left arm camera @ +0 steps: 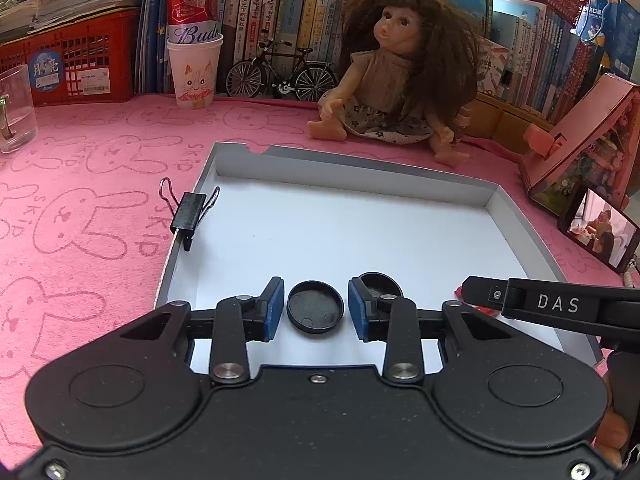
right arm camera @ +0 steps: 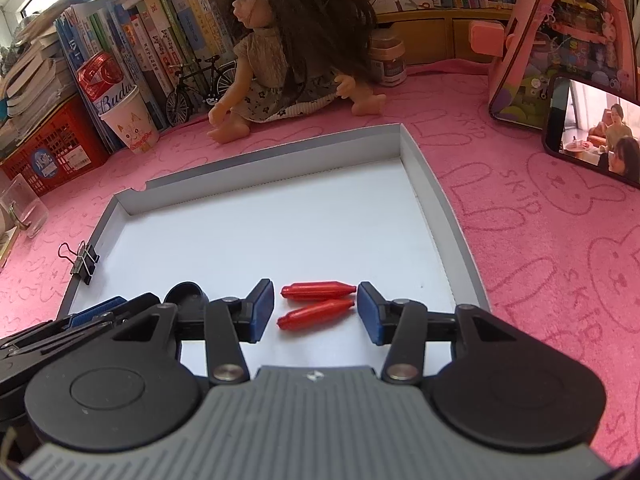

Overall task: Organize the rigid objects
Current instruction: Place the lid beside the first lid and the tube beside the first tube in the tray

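A shallow white tray [left arm camera: 356, 184] [right arm camera: 436, 192] lies on the pink cloth. In the left wrist view a black round cap [left arm camera: 315, 306] lies in the tray between my open left gripper's [left arm camera: 316, 309] blue pads, touching neither. A second black cap [left arm camera: 380, 282] sits just behind the right pad; it also shows in the right wrist view [right arm camera: 186, 294]. In the right wrist view two red spindle-shaped pieces [right arm camera: 318, 291] [right arm camera: 315, 313] lie side by side between my open right gripper's [right arm camera: 316, 310] pads. A black binder clip [left arm camera: 188, 212] [right arm camera: 85, 262] is clipped on the tray's left wall.
A doll [left arm camera: 394, 68] [right arm camera: 280, 40] sits behind the tray. A paper cup holding a red can [left arm camera: 195, 68] [right arm camera: 128, 120], a toy bicycle [left arm camera: 280, 72], a red basket [left arm camera: 68, 60] and books line the back. A glass [left arm camera: 14, 108] stands left. A pink toy house [right arm camera: 560, 40] and phone [right arm camera: 592, 132] stand right.
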`<state>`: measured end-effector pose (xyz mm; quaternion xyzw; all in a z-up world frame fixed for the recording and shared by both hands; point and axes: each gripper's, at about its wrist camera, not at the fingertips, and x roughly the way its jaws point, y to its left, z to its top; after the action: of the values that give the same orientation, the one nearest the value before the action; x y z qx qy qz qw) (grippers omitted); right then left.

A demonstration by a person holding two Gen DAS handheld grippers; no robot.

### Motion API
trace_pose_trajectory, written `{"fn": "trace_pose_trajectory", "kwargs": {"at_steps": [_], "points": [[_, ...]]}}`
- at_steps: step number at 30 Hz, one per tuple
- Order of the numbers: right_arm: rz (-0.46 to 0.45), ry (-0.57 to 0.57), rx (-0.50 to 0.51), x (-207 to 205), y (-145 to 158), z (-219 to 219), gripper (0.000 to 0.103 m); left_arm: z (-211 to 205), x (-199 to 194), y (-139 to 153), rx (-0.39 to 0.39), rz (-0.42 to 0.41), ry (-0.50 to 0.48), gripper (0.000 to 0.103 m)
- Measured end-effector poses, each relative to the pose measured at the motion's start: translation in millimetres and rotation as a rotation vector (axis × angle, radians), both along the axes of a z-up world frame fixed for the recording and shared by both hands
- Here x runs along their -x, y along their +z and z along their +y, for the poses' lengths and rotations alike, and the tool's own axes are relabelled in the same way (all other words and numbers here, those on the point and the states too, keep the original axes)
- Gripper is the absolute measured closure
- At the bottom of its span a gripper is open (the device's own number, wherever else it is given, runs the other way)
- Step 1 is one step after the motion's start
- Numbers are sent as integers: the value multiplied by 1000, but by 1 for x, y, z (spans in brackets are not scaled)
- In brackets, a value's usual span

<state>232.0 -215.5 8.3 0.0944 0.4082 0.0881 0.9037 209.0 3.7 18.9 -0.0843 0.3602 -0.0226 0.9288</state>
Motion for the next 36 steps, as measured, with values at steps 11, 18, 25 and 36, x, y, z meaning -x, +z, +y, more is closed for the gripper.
{"fn": "trace_pose_trajectory", "kwargs": {"at_steps": [11, 18, 25, 36], "points": [[-61, 27, -52, 16, 12, -9, 25, 2, 20, 13, -2, -45, -24, 45], [-144, 59, -39, 38, 22, -13, 16, -2, 46, 28, -11, -118, -65, 29], [-258, 90, -25, 66, 30, -18, 11, -1, 70, 36, -1, -154, -87, 26], [-358, 145, -14, 102, 33, -24, 1, 5, 107, 40, 1, -203, -123, 22]]}}
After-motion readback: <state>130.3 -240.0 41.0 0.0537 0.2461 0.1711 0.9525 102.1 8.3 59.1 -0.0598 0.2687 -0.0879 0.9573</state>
